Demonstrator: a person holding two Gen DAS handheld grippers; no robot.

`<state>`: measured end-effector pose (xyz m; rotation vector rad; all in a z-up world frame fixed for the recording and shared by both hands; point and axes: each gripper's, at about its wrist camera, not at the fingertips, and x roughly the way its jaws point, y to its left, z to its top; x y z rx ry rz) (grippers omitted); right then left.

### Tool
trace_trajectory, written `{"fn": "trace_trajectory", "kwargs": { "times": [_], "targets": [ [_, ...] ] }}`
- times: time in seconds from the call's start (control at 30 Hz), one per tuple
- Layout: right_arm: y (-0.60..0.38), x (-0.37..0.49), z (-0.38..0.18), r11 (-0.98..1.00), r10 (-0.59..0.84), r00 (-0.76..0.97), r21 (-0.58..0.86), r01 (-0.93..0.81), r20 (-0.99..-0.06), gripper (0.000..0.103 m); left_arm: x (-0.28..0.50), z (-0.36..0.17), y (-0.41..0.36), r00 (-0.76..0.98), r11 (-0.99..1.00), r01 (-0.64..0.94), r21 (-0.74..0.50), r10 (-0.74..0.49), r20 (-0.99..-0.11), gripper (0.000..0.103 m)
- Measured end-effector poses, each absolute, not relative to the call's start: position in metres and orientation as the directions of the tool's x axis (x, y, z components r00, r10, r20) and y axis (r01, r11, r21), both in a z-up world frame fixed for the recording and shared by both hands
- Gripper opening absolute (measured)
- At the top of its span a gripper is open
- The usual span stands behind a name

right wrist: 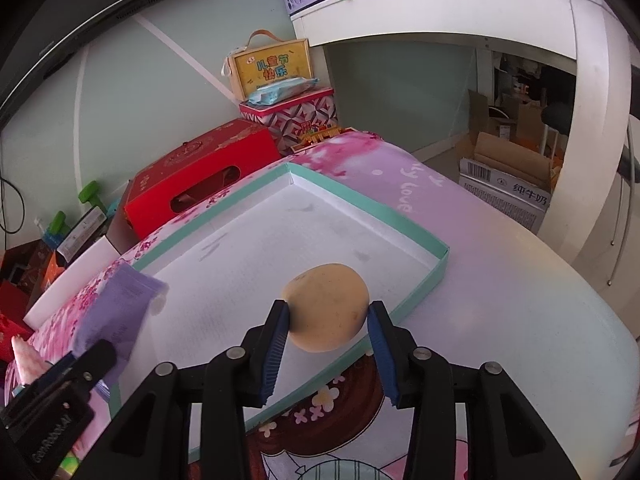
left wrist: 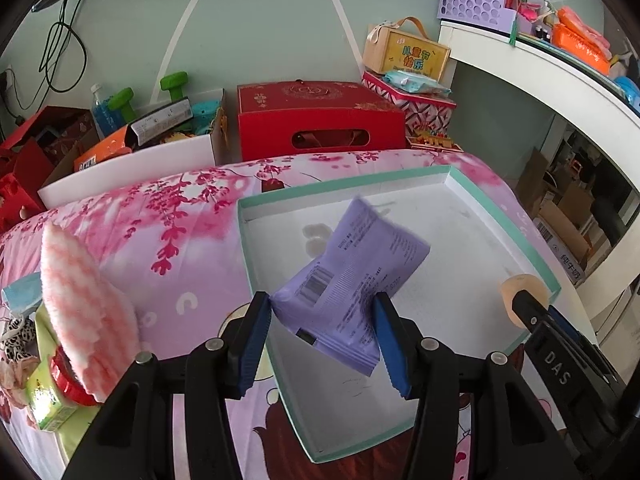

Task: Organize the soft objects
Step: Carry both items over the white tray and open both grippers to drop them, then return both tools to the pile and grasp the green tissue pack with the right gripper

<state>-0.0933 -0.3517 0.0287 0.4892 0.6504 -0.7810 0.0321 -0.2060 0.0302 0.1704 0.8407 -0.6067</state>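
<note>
My left gripper [left wrist: 322,312] is shut on a purple soft packet [left wrist: 352,276] and holds it above the near left part of a shallow white tray with a teal rim [left wrist: 248,248]. My right gripper [right wrist: 328,320] is shut on a tan, bun-shaped soft object [right wrist: 326,306] over the tray's near right rim [right wrist: 424,288]. The bun [left wrist: 524,290] shows at the right edge of the left wrist view. The packet [right wrist: 116,312] shows at the left of the right wrist view.
The tray lies on a pink floral cloth [left wrist: 140,240]. A pink-white fuzzy object [left wrist: 76,312], a green carton [left wrist: 44,400] and a red lid sit at the left. Red boxes [left wrist: 316,124] and cartons line the wall. A white desk [right wrist: 440,0] stands right.
</note>
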Motion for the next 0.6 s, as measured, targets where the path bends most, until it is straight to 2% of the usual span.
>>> {"fn": "trace_trajectory", "kwargs": {
  "times": [0.07, 0.1, 0.13, 0.27, 0.33, 0.47, 0.53, 0.6],
  "targets": [
    [-0.351, -0.093, 0.031, 0.624, -0.482, 0.543, 0.165, 0.763, -0.688, 0.053, 0.033, 0.029, -0.205, 0.497, 0.820, 0.562, -0.104, -0.436, -0.750, 0.063],
    [-0.351, -0.093, 0.032, 0.626, -0.483, 0.544, 0.164, 0.762, -0.686, 0.062, 0.034, 0.029, -0.204, 0.492, 0.822, 0.559, -0.110, -0.435, -0.754, 0.069],
    [-0.351, -0.094, 0.033, 0.626, -0.486, 0.545, 0.163, 0.763, -0.684, 0.068, 0.034, 0.029, -0.203, 0.491, 0.825, 0.554, -0.112, -0.433, -0.756, 0.072],
    [-0.351, -0.095, 0.036, 0.625, -0.491, 0.539, 0.155, 0.765, -0.684, 0.072, 0.033, 0.032, -0.196, 0.501, 0.835, 0.539, -0.110, -0.422, -0.756, 0.077],
    [-0.351, -0.095, 0.035, 0.627, -0.493, 0.530, 0.140, 0.766, -0.690, 0.078, 0.034, 0.033, -0.190, 0.506, 0.845, 0.523, -0.115, -0.416, -0.756, 0.085],
    [-0.351, -0.094, 0.034, 0.637, -0.498, 0.517, 0.111, 0.763, -0.696, 0.091, 0.038, 0.034, -0.176, 0.520, 0.870, 0.475, -0.131, -0.397, -0.756, 0.090],
    [-0.350, -0.094, 0.034, 0.639, -0.500, 0.514, 0.104, 0.762, -0.697, 0.103, 0.041, 0.033, -0.169, 0.531, 0.885, 0.447, -0.132, -0.381, -0.757, 0.095],
    [-0.351, -0.096, 0.035, 0.635, -0.504, 0.511, 0.102, 0.766, -0.696, 0.103, 0.044, 0.032, -0.162, 0.546, 0.901, 0.415, -0.124, -0.356, -0.759, 0.097]
  ]
}}
